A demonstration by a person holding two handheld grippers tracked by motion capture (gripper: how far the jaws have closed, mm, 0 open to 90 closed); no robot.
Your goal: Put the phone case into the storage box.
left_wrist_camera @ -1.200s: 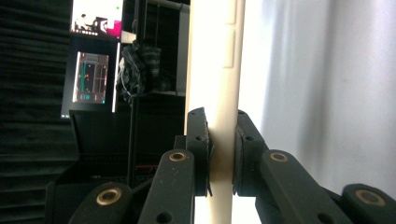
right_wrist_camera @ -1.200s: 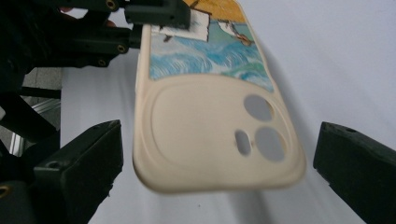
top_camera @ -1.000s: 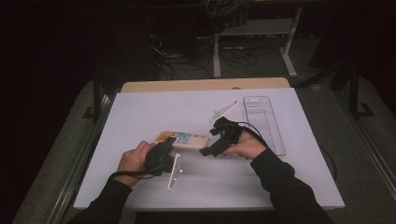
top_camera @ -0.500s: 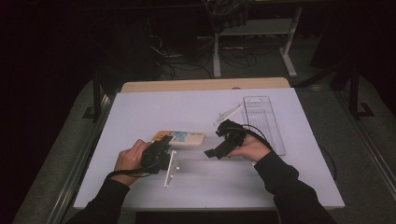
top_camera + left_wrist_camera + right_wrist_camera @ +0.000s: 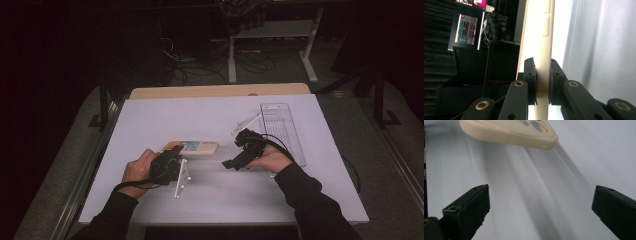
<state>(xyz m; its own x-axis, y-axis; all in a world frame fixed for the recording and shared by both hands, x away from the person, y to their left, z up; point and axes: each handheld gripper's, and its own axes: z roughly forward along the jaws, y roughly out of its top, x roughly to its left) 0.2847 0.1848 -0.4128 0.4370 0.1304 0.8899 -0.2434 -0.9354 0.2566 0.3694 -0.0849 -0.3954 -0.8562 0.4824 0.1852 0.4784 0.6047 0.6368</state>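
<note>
Left hand-held gripper (image 5: 541,82) clamps the cream plastic phone case (image 5: 192,147) above the white worktop (image 5: 200,115); right hand-held gripper (image 5: 541,212), jaws wide apart, likely must grasp its free end next.

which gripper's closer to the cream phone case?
Left. The left gripper has its fingers clamped on the edge of the cream phone case. The right gripper is open and apart from the case, off its far end above the white table.

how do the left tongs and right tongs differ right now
The left tongs are shut on the edge of the cream phone case; the right tongs stand wide open with nothing between them. The left tongs grip the case's near end; the right tongs sit apart from its other end, over the white table. Both have black jaws.
</note>
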